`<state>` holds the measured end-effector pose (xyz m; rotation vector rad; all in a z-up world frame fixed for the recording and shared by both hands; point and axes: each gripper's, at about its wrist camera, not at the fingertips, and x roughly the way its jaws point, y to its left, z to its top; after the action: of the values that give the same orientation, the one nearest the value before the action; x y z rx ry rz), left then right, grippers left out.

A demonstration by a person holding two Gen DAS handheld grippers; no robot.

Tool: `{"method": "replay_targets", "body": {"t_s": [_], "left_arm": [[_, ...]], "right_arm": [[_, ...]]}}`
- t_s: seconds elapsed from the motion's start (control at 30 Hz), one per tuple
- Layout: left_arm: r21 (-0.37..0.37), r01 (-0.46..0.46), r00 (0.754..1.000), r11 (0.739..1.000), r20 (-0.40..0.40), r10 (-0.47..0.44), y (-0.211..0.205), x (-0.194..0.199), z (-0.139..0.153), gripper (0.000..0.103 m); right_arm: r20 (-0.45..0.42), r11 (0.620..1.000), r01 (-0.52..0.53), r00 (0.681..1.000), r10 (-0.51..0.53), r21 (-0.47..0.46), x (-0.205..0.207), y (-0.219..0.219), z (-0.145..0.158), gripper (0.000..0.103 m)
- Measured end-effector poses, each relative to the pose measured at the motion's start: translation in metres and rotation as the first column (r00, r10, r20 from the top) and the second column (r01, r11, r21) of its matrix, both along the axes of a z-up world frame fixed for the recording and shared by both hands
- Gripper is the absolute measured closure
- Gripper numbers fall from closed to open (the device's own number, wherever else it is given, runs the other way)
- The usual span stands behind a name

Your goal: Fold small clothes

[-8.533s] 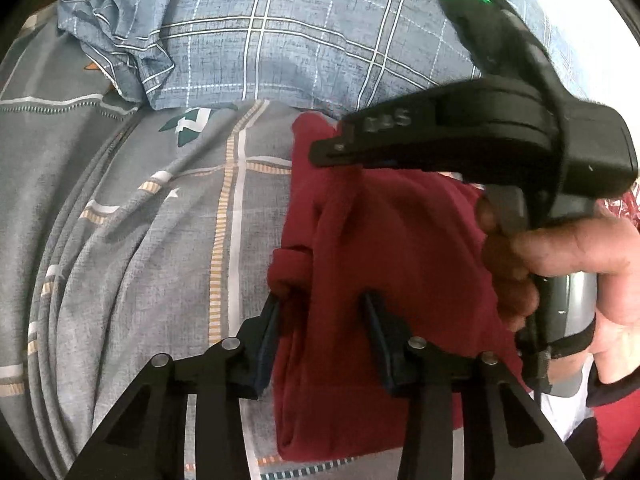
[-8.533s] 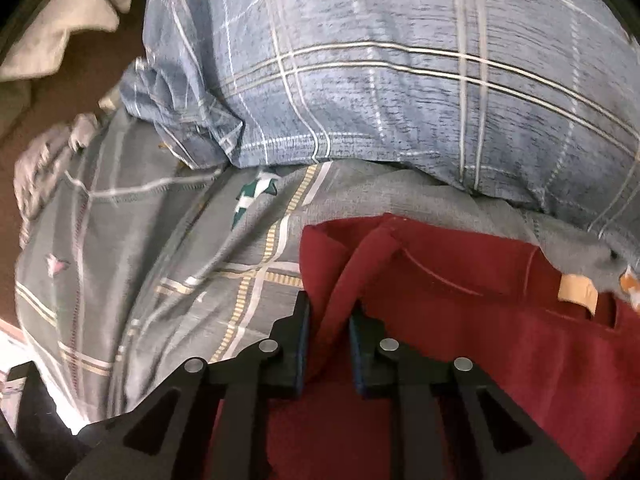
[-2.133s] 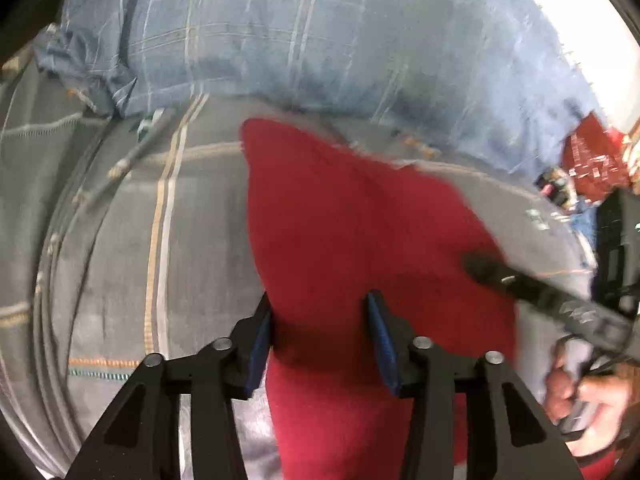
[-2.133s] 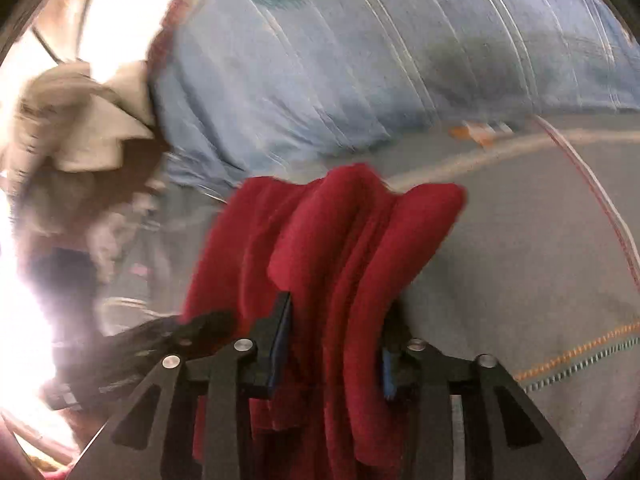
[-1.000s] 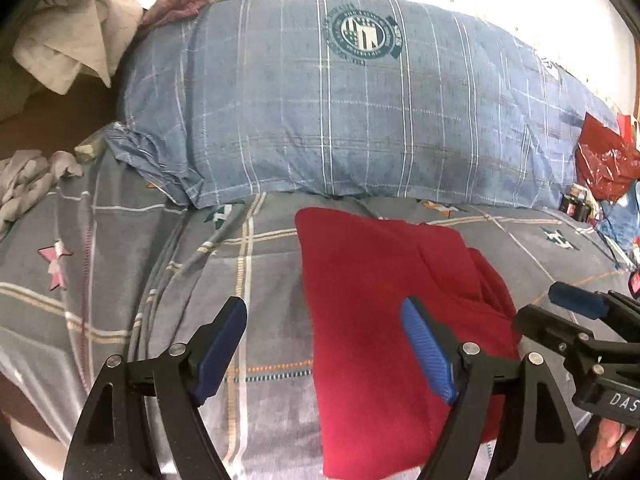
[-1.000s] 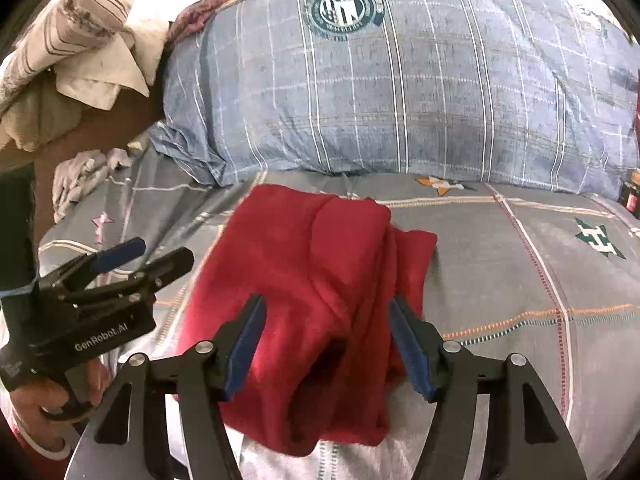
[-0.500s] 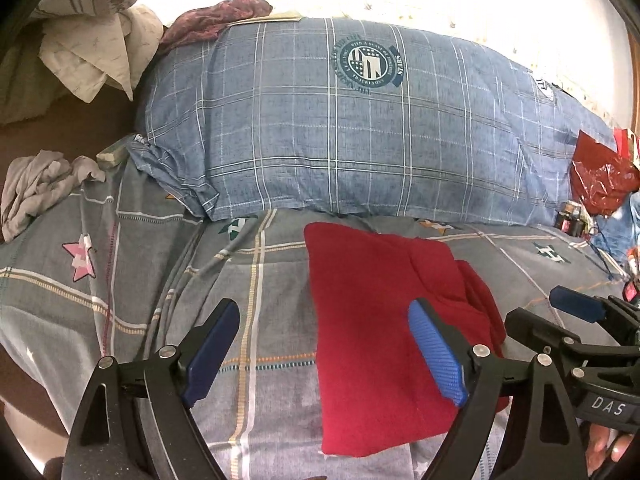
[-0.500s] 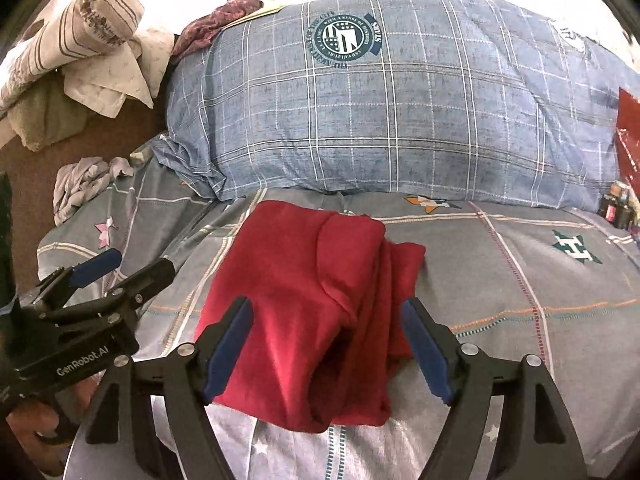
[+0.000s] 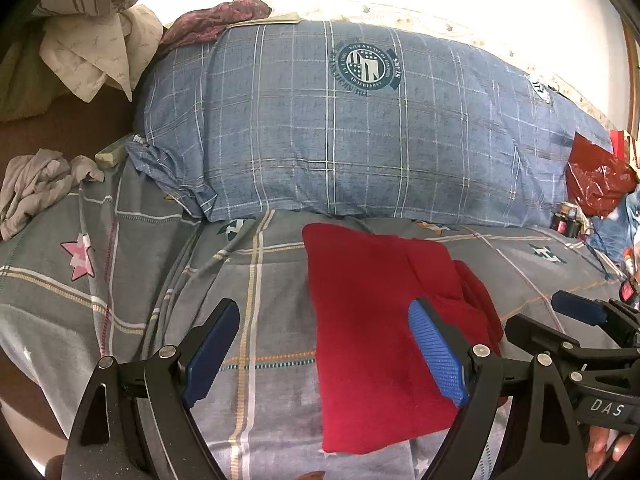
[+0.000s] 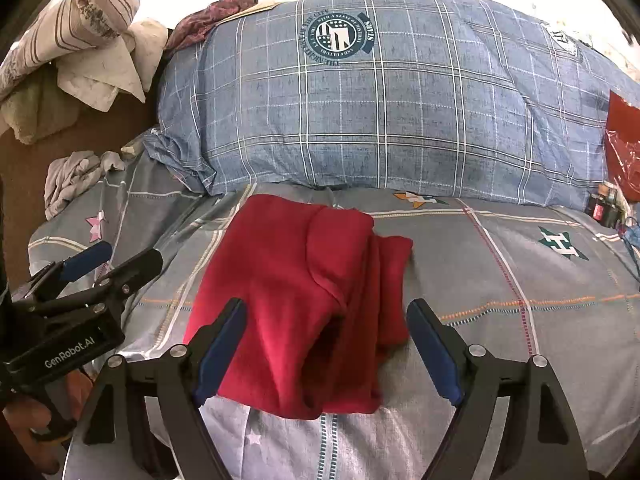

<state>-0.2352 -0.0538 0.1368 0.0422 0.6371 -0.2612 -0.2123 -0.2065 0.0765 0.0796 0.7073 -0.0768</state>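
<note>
We find the left hand-held gripper (image 9: pixel 324 350) with its jaws spread wide and nothing between the blue pads (image 9: pixel 438 354); it grips no cloth. The right hand-held gripper (image 10: pixel 328 344) also stands wide apart and empty, its jaws having just been opening, with the garment seen past them but not pressed by either pad. In the left wrist view the right hand-held gripper shows at the right edge, with fingertips of the person's hand (image 9: pixel 606 446) below it. In the right wrist view the left one shows at the left edge.

We record the red garment (image 10: pixel 304 300) lying folded on the bed (image 10: pixel 500 280), on the grey checked sheet, just ahead of both grippers. Its left part lies flat; folded layers bunch along its right side. Its far edge lies just beside the large blue plaid pillow (image 10: pixel 380 100), which runs across the head of the bed.

Further out, we note a crumpled grey cloth (image 9: pixel 36 184) at the bed's left edge, a heap of pale linens (image 10: pixel 80 48) at upper left, and a red plastic bag (image 9: pixel 598 180) at the right.
</note>
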Motion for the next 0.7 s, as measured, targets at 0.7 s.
{"method": "replay_targets", "body": {"t_s": [0.7], "left_arm": [[0.006, 0.004, 1.0, 1.0, -0.016, -0.004, -0.006, 0.014, -0.007, 0.016]], "right_arm": [[-0.028, 1.0, 0.0, 1.0, 0.0, 0.02, 0.011, -0.004, -0.009, 0.018]]}}
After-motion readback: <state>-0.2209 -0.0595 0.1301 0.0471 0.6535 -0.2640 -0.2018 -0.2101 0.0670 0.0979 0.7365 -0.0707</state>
